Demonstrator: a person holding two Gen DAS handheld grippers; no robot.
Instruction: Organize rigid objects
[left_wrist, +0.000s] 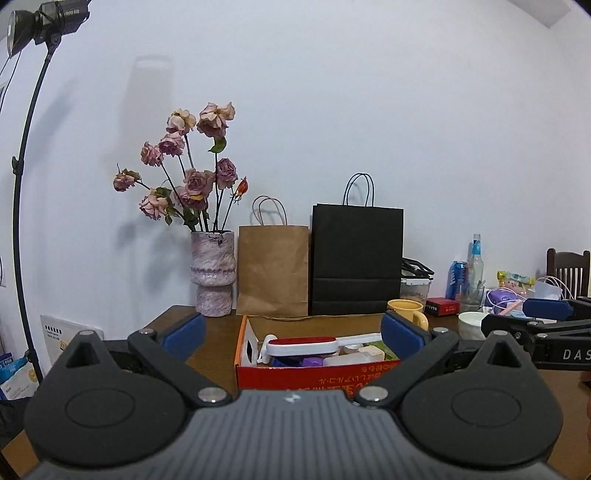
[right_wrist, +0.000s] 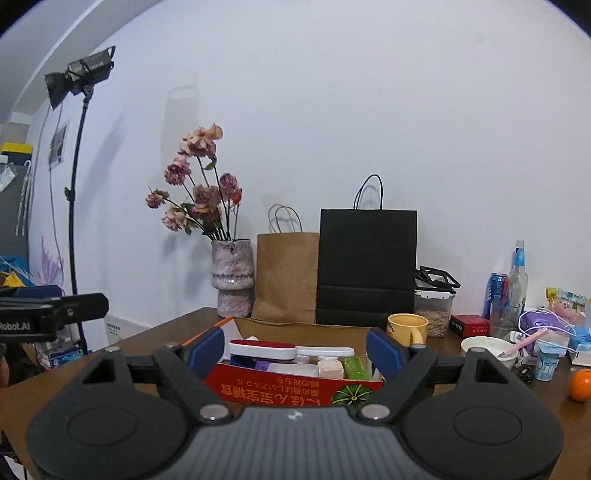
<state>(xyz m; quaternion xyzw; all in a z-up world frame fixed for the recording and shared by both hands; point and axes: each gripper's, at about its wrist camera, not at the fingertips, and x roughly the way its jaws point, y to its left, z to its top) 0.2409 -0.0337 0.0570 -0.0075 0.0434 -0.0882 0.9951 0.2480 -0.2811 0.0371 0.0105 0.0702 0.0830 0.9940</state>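
A red cardboard box sits on the brown table in front of both grippers; it also shows in the right wrist view. It holds several small items, with a red and white brush lying on top. My left gripper is open and empty, held above the box's near edge. My right gripper is open and empty too, just to the right of the left one. The right gripper also shows at the right of the left wrist view.
A vase of dried roses, a brown paper bag and a black paper bag stand against the wall. A yellow mug, a white bowl, bottles, a can and an orange crowd the right side. A lamp stand is left.
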